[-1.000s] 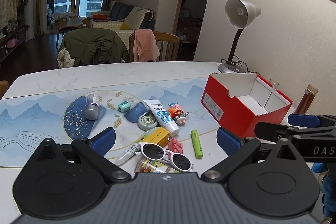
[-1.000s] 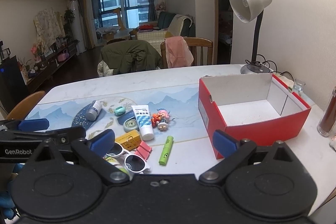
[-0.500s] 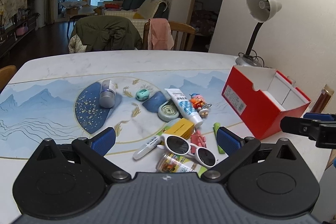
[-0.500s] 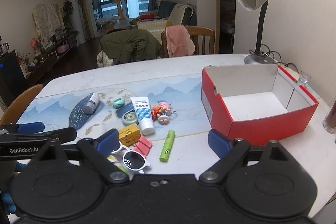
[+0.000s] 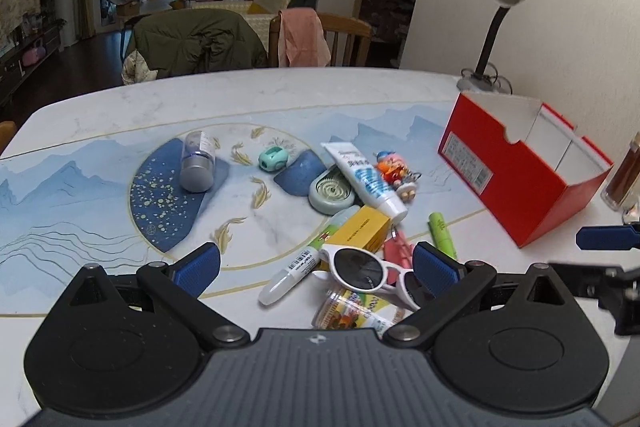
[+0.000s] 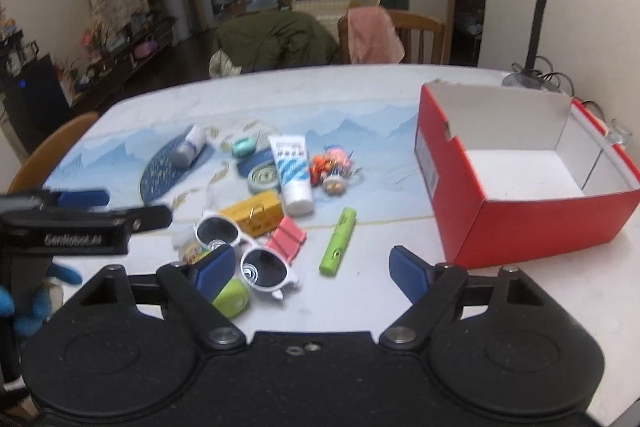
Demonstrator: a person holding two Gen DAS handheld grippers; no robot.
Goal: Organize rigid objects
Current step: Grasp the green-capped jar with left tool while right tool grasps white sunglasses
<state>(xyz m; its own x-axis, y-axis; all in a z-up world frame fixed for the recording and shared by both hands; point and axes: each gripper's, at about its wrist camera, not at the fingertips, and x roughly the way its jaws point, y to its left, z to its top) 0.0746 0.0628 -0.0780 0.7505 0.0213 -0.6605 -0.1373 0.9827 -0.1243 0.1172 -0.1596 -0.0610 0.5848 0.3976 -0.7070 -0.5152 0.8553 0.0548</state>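
Two grippers, both spread wide and holding nothing. My left gripper point(image 5: 316, 265) hangs over the near end of the clutter, the white sunglasses point(image 5: 368, 273) lying between its fingers but untouched. My right gripper point(image 6: 310, 267) hovers low just right of the pile, near the green marker point(image 6: 338, 241), with the red box point(image 6: 520, 227) further right.

Nothing is in the box yet; its white floor is bare, so I judge the sorting has not started. This is the approach step before the first pick.

The loose things sit bunched mid-desk point(image 5: 100, 115): tube point(image 5: 366, 179), yellow box point(image 5: 362, 229), toy figure point(image 5: 394, 169), round green case point(image 5: 332, 193), pink clip point(image 6: 286, 237), with a silver bottle point(image 5: 196, 167) and a small teal piece point(image 5: 273, 159) further off to the left.

Next move, as I see it: drop one gripper onto an outlying piece, the marker being the easiest since it lies apart, close across its narrow width, lift, carry right, release in the box. The sunglasses overlap a jar point(image 5: 352, 309) and a pen point(image 5: 288, 275), so grabbing them may drag the neighbours.
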